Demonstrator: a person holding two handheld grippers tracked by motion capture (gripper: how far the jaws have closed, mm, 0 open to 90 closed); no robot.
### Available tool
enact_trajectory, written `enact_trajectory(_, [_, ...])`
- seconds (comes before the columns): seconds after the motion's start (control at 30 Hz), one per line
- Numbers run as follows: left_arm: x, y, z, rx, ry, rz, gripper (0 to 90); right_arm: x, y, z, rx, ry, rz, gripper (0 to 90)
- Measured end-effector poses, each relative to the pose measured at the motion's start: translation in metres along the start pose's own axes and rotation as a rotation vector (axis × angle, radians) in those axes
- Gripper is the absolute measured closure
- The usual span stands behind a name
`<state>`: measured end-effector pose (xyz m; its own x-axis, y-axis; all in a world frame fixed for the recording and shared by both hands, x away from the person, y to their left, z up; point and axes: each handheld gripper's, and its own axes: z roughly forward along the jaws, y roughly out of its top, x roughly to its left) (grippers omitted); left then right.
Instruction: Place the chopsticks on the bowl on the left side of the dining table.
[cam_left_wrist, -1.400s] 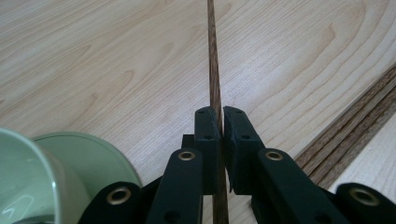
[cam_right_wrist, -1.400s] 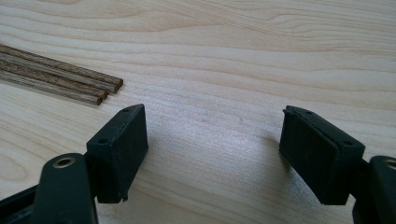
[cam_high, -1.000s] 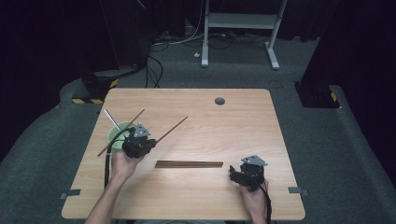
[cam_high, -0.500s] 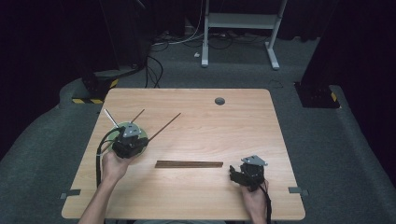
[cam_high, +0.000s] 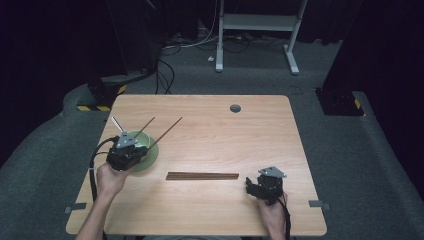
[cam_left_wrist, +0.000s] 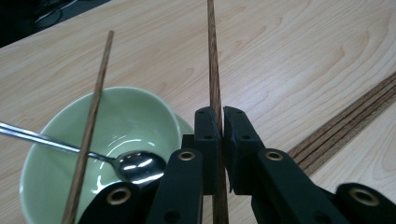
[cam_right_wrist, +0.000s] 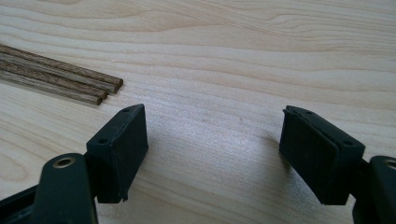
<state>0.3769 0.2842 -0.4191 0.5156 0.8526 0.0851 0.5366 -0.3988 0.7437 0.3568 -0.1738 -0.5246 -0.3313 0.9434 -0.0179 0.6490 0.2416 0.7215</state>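
- While the left gripper (cam_high: 131, 150) hangs over the green bowl (cam_high: 150, 155) at the worktop's (cam_high: 250, 135) left side, its fingers (cam_left_wrist: 208, 135) are clamped on 1 chopstick (cam_left_wrist: 212, 60), which slants away from the person past the bowl in the high view.
- Its own camera shows what the high view hides: the stick pinched upright between the pads, a spoon (cam_left_wrist: 135, 163) lying inside the bowl, and a 2nd chopstick (cam_left_wrist: 93, 126) leaning in it.
- From above, the chopstick bundle (cam_high: 202, 176) lies flat mid-worktop, between both hands.
- Near the front right, the right gripper (cam_high: 260, 186) rests low; its camera shows its fingers (cam_right_wrist: 119, 144) wide apart on bare wood, the bundle's ends (cam_right_wrist: 100, 91) just beyond.
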Motion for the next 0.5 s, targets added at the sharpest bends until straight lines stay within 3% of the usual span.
enact_trajectory(0.33, [0.015,-0.011,-0.013,-0.001,0.040,-0.036,84.0,0.000,0.000,0.000,0.000,0.000,-0.003,22.9])
enact_trajectory(0.5, [0.019,-0.017,-0.015,0.022,0.073,-0.028,84.0,0.000,0.000,0.000,0.001,0.000,-0.001,22.9])
